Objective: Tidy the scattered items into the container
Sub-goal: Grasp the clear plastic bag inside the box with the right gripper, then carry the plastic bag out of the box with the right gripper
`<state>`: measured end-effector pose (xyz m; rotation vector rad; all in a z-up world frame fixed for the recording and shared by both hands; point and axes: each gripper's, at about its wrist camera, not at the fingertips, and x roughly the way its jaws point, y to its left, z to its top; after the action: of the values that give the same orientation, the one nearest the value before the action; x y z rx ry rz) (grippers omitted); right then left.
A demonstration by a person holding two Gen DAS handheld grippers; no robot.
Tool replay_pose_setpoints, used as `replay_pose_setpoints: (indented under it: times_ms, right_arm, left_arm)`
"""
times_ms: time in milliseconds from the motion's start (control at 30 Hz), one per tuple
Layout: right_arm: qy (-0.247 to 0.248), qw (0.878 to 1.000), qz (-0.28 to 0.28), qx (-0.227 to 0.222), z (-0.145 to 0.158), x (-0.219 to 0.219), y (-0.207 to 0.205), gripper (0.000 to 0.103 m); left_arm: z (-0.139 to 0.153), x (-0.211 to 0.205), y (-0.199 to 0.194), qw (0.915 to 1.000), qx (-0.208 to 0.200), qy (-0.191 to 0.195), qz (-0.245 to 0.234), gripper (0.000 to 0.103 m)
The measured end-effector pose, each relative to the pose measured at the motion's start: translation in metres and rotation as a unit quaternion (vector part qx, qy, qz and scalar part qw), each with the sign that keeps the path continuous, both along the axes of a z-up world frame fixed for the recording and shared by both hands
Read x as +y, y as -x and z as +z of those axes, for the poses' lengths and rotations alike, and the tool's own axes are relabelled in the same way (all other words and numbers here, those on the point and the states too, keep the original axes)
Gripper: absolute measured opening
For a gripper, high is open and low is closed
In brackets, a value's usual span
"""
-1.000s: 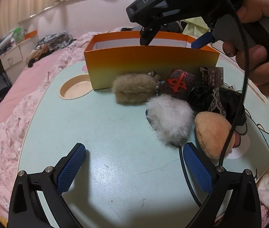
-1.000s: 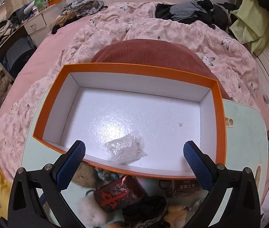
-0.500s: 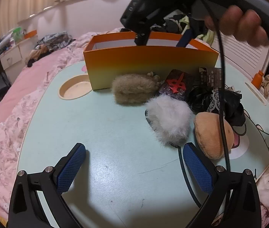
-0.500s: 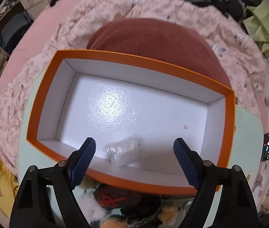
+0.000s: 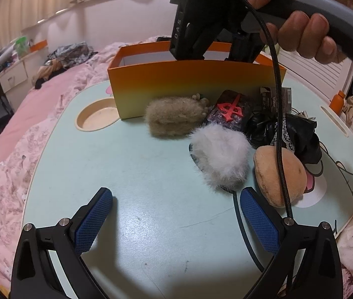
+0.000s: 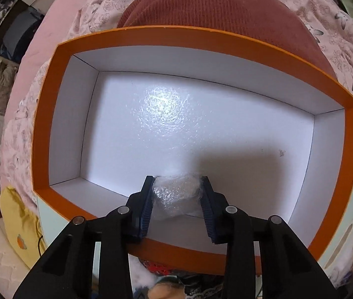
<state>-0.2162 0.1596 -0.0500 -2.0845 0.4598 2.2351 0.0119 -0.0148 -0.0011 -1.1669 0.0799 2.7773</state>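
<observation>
Right gripper (image 6: 177,194) closing – pads seemingly pressing clear packet (image 6: 176,193).

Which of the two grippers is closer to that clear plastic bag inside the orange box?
The right. The right gripper reaches down into the orange box, its jaws just closed around the plastic bag. The left gripper hangs open over the table, outside the box.

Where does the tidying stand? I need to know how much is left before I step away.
Done: nothing else lies in the orange box. In hand: the right gripper, jaws just closing, is shut on a clear crinkly packet on the box floor. Left: the tan furry item, white fluffy item, red-marked pouch, black lace bundle and beige plush on the table. The left gripper is open.
</observation>
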Motion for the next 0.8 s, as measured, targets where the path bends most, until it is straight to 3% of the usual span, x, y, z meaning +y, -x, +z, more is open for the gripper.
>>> replay_pose_setpoints:
  times_ms: [167, 267, 467, 567, 700, 800]
  right_arm:
    - [0.020, 0.997, -0.020, 0.066, 0.022, 0.014, -0.018, 0.036]
    - [0.005, 0.993, -0.019, 0.113, 0.049, 0.022, -0.037, 0.036]
    - [-0.035, 0.978, -0.022, 0.204, 0.094, 0.036, -0.093, 0.037]
    - [-0.006, 0.976, -0.028, 0.217, 0.084, 0.038, -0.117, 0.037]
    - [0.028, 0.979, -0.016, 0.201, 0.053, 0.026, -0.131, 0.037]
    - [0.009, 0.980, -0.009, 0.199, 0.038, 0.016, -0.140, 0.037]
  left_arm:
    - [-0.001, -0.002, 0.000, 1.0000, 0.002, -0.006, -0.001, 0.102]
    - [-0.002, -0.003, -0.001, 0.9999, 0.004, -0.014, -0.002, 0.102]
    - [-0.002, -0.013, -0.005, 0.9974, 0.022, -0.069, 0.001, 0.102]
    - [-0.003, -0.019, -0.004, 0.9951, 0.028, -0.095, 0.003, 0.102]
    - [-0.004, -0.014, -0.002, 0.9965, 0.025, -0.080, 0.004, 0.102]
    - [-0.005, -0.012, -0.001, 0.9973, 0.023, -0.070, 0.006, 0.102]
